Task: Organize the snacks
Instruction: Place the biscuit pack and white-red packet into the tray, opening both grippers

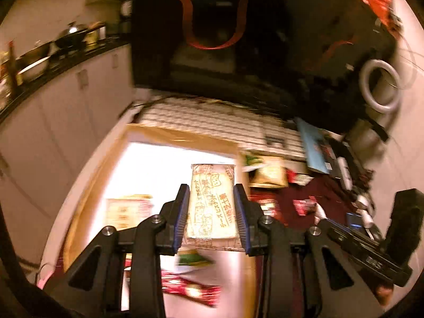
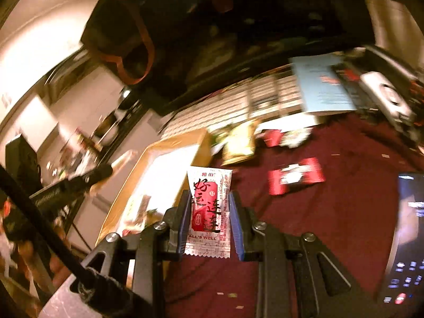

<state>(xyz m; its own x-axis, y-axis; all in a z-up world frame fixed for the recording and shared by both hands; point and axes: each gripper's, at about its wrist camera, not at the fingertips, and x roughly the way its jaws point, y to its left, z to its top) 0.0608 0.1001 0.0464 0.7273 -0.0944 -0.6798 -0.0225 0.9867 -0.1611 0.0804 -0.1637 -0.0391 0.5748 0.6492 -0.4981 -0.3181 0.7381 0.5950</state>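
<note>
My left gripper (image 1: 212, 198) is shut on a beige snack packet (image 1: 212, 201) with brown print, held in the air over a shallow wooden-rimmed tray (image 1: 169, 132). In the tray lie another beige packet (image 1: 127, 212), a green one (image 1: 193, 259) and a red one (image 1: 190, 288). My right gripper (image 2: 210, 204) is shut on a white and red sachet (image 2: 209, 206), held above the dark red tablecloth (image 2: 331, 225) just right of the tray (image 2: 182, 143). More snacks lie loose on the cloth: a red packet (image 2: 295, 176) and a yellow-green bag (image 2: 238, 145).
A white keyboard (image 1: 212, 122) lies behind the tray, with a blue booklet (image 2: 323, 84) and a black device to its right. A phone (image 2: 408, 238) with a lit screen lies at the right. Dark bags with red straps (image 1: 212, 21) stand behind. The other gripper (image 1: 371, 251) shows at right.
</note>
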